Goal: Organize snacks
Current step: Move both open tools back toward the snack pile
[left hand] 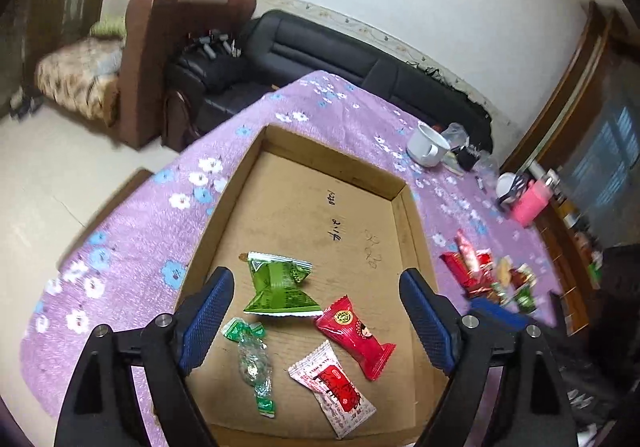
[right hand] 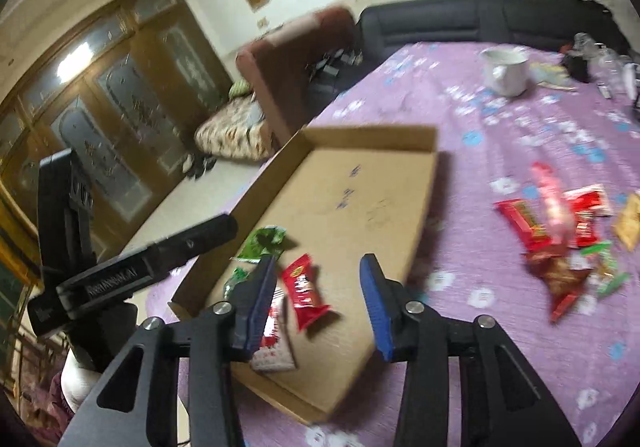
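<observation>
A purple floral tablecloth (left hand: 132,215) is covering the table, and a shallow cardboard tray (left hand: 320,151) is lying on it. The left gripper (left hand: 316,311) is hanging over the tray's near end with its jaws spread wide and holding nothing; four wrapped snacks are lying on the tray floor between and just below its blue fingers (left hand: 208,319). The green packet (left hand: 280,285) is sitting farthest in, the red packet (left hand: 354,337) is lying to its right, the white and red packet (left hand: 334,389) is resting nearest the camera, and the clear green-ended candy (left hand: 252,361) is lying close beside the left finger. The right gripper (right hand: 320,299) is also hovering empty with jaws apart, above the tray's near right edge, the red packet just inside its left finger. A loose pile of snacks (right hand: 560,235) is lying on the cloth right of the tray, well apart from both grippers, blurred. A white mug (right hand: 506,71) is standing far back.
</observation>
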### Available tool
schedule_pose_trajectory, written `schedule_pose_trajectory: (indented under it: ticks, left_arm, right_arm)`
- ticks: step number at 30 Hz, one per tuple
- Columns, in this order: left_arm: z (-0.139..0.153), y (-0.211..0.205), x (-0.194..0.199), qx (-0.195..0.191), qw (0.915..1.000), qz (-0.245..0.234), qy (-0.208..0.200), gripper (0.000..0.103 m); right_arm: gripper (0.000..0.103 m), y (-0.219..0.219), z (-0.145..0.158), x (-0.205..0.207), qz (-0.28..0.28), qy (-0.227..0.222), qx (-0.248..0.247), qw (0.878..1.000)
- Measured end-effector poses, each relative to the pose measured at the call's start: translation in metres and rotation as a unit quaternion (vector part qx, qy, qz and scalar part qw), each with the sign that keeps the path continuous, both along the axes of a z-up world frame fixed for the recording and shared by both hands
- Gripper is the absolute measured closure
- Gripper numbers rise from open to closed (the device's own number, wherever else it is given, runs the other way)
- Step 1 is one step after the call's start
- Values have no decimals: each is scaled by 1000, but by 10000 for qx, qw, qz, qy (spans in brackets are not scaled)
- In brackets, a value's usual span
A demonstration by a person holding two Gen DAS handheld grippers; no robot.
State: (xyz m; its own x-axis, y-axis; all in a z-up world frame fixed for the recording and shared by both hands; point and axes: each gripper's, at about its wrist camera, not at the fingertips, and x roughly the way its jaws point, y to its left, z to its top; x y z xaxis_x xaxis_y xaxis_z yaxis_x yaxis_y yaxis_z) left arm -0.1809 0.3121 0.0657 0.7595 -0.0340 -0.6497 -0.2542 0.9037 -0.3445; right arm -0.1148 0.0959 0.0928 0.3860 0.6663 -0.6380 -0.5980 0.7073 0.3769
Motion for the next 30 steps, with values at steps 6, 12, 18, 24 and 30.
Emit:
schedule_pose_trajectory:
  ticks: [6, 12, 18, 24, 30]
  left_arm:
    - [14, -47, 2, 1016, 9948, -79, 31, 15]
    - [17, -83, 6, 1483, 9882, -330, 190, 15]
    - [17, -105, 9, 1547, 9864, -466, 299, 15]
    - [15, -121, 12, 1607, 9845, -600, 371, 15]
    - [10, -130, 16, 1612, 9832, -722, 463, 15]
  right_arm:
    - [60, -46, 2, 3, -480, -3, 209, 9986]
    - [59, -78, -1, 5, -767, 23, 350, 9964]
    - [58, -103, -5, 6, -961, 92, 477, 9942]
    - [58, -121, -7, 3, -1141, 113, 587, 9917]
    - [57, -130, -11, 6, -1232, 157, 620, 9903]
